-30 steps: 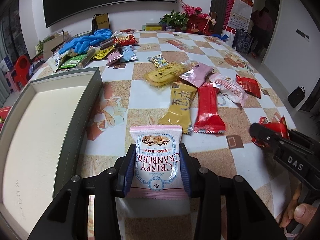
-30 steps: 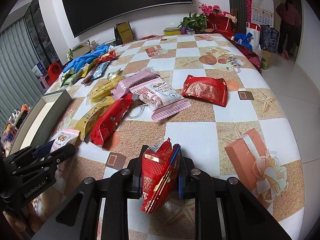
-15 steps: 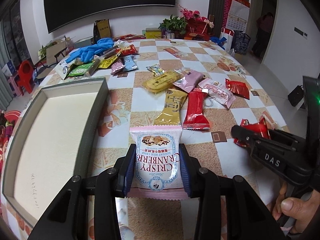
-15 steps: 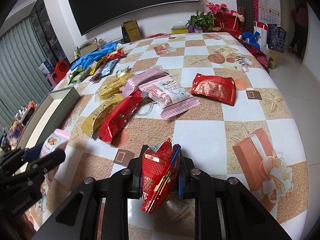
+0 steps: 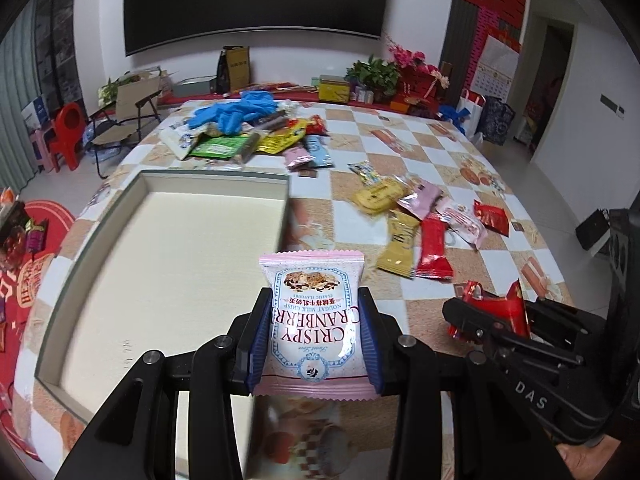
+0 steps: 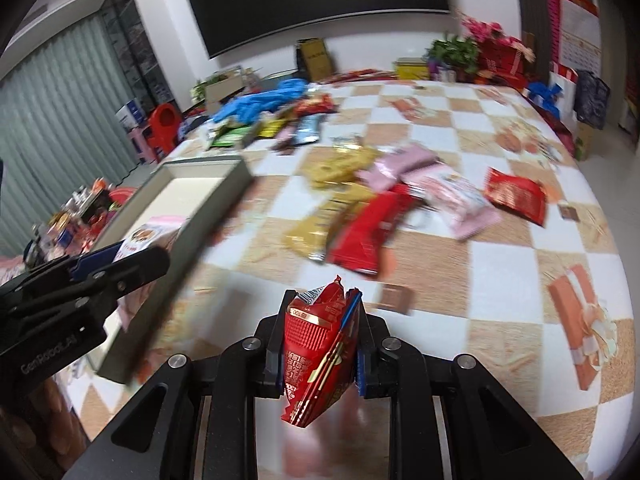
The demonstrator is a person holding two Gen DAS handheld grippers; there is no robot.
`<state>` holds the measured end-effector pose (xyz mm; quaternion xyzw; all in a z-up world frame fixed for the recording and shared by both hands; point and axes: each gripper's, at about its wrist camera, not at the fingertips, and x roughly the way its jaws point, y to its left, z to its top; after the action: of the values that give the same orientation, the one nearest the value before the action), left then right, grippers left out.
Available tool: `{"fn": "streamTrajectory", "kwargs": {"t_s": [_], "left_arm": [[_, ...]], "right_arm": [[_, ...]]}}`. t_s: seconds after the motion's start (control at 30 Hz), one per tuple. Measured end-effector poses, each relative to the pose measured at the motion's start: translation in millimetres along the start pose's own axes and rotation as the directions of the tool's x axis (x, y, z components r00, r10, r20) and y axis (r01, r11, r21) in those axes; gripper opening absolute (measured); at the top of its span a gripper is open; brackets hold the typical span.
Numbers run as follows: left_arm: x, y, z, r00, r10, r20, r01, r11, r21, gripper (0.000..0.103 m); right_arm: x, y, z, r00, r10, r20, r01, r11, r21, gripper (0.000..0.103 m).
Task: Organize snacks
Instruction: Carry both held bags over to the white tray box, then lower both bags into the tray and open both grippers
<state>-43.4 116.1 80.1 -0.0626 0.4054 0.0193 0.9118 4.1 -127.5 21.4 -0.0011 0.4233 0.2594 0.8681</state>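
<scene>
My left gripper (image 5: 316, 340) is shut on a pink-and-white cranberry nougat packet (image 5: 314, 316), held above the near right part of a grey open box (image 5: 96, 220) with a cream floor. The left wrist view also shows my right gripper (image 5: 486, 316) to the right, clamping a crumpled red snack packet (image 5: 500, 306). In the right wrist view that gripper (image 6: 320, 340) is shut on the red packet (image 6: 316, 344) over the checked tablecloth, with the box (image 6: 196, 216) and the left gripper (image 6: 120, 264) at the left.
Yellow, red and pink snack packets (image 5: 416, 232) lie scattered mid-table. A further pile with blue gloves (image 5: 236, 114) sits behind the box. Another red packet (image 6: 516, 196) lies to the right. Plants and gift boxes (image 5: 384, 80) line the far edge.
Both grippers have risen and shifted left toward the box, each keeping its packet. The nougat packet now hangs over the box's inside instead of the tablecloth.
</scene>
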Motion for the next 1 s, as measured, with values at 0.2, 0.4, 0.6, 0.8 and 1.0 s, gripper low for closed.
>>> {"fn": "streamTrajectory", "kwargs": {"t_s": [0.2,0.4,0.6,0.8,1.0], "left_arm": [[-12.2,39.0,-3.8,0.999,0.045,0.008,-0.044,0.998,-0.047,0.043],[-15.5,78.0,-9.8,0.997,0.076,-0.007,-0.077,0.991,-0.111,0.043],[-17.7,108.9,-10.9,0.993,0.114,-0.024,-0.116,0.984,-0.138,0.043],[-13.7,125.8,-8.1,0.988,0.149,-0.047,-0.154,0.980,-0.122,0.043],[-3.4,130.7,-6.0,0.983,0.170,-0.074,-0.176,0.980,-0.095,0.043]], "right_arm": [[2.8,46.3,5.3,0.999,0.037,-0.013,-0.038,0.997,-0.072,0.025],[10.6,88.1,7.6,0.997,0.062,-0.040,-0.067,0.986,-0.155,0.025],[14.7,121.5,15.7,0.995,0.086,-0.043,-0.094,0.970,-0.226,0.025],[25.1,140.3,29.0,0.992,0.120,-0.048,-0.128,0.965,-0.229,0.025],[32.3,158.9,43.4,0.990,0.132,-0.047,-0.139,0.961,-0.240,0.025]]}}
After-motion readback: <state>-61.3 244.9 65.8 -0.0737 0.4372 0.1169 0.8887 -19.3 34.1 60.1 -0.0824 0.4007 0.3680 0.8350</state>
